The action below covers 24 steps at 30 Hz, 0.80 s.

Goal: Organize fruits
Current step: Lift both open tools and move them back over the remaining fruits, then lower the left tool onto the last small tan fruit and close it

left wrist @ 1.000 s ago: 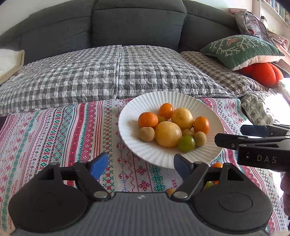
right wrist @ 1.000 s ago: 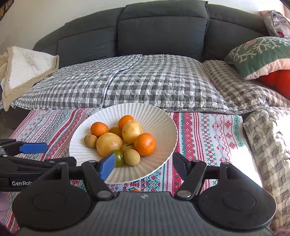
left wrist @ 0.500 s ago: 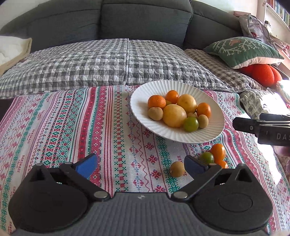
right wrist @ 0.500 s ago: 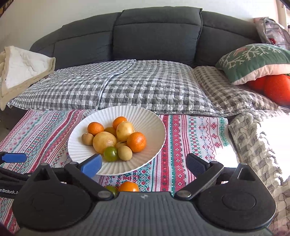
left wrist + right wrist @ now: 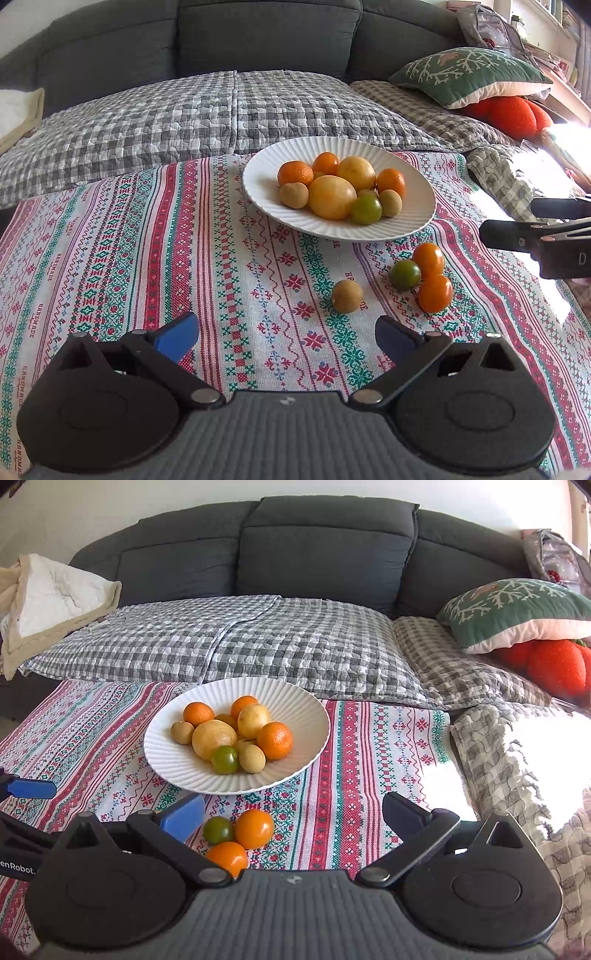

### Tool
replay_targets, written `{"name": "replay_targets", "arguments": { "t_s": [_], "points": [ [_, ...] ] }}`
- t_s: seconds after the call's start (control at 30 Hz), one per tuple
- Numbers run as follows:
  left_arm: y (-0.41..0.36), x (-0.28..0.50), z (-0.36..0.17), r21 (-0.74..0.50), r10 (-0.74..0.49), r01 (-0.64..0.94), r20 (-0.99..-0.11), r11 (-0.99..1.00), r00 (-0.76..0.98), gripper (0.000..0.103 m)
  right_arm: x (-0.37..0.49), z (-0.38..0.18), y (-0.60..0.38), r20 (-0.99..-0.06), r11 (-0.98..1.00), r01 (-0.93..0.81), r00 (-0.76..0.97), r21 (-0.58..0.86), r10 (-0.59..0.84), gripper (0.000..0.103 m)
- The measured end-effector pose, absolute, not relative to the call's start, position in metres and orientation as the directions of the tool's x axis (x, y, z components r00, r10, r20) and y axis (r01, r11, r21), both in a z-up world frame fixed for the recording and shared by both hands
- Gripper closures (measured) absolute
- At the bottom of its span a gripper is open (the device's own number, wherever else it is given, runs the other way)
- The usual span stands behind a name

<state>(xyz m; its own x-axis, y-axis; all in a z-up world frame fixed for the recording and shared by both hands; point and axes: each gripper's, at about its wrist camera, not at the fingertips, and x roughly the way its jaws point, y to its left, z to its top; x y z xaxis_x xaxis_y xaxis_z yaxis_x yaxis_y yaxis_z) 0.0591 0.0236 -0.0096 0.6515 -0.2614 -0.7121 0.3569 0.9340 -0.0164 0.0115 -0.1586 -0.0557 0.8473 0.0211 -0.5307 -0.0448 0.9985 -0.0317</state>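
While both pairs of fingers have just been spreading wide with nothing between them, the left gripper (image 5: 286,338) and right gripper (image 5: 293,808) hover over the patterned tabletop (image 5: 147,240). Most fruit sits piled in the white plate (image 5: 417,218). Just beside it lie two orange tomatoes (image 5: 428,258), a green tomato (image 5: 405,274) and a brown fruit (image 5: 346,296).

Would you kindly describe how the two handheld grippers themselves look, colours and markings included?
Both the left gripper and the right gripper are matte black, with a ribbed grey centre, two round discs and angled link arms. Their fingers carry blue pads. White lettering marks each gripper's side. No cables or sleeves show.
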Motion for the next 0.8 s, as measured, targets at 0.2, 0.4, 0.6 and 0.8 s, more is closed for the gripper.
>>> {"name": "replay_targets", "arguments": {
  "t_s": [0.2,0.4,0.6,0.8],
  "points": [
    [0.018,0.053,-0.017,0.016,-0.279,0.404,-0.699,0.914,0.659,0.004,0.004,-0.073,-0.158,-0.546,0.995,-0.061,0.838,-0.081,0.006,0.0],
    [0.009,0.056,-0.032,0.043,-0.287,0.434,-0.691,0.9,0.664,0.004,0.001,-0.088,-0.157,-0.578,0.993,-0.088,0.816,-0.084,0.023,0.0],
    [0.0,0.065,-0.046,0.054,-0.302,0.457,-0.682,0.888,0.667,0.004,0.001,-0.102,-0.15,-0.604,0.985,-0.138,0.796,-0.104,0.047,0.0],
    [-0.006,0.072,-0.048,0.044,-0.33,0.469,-0.653,0.882,0.682,0.014,0.006,-0.111,-0.146,-0.626,0.981,-0.16,0.778,-0.112,0.055,0.0]
  ]
}}
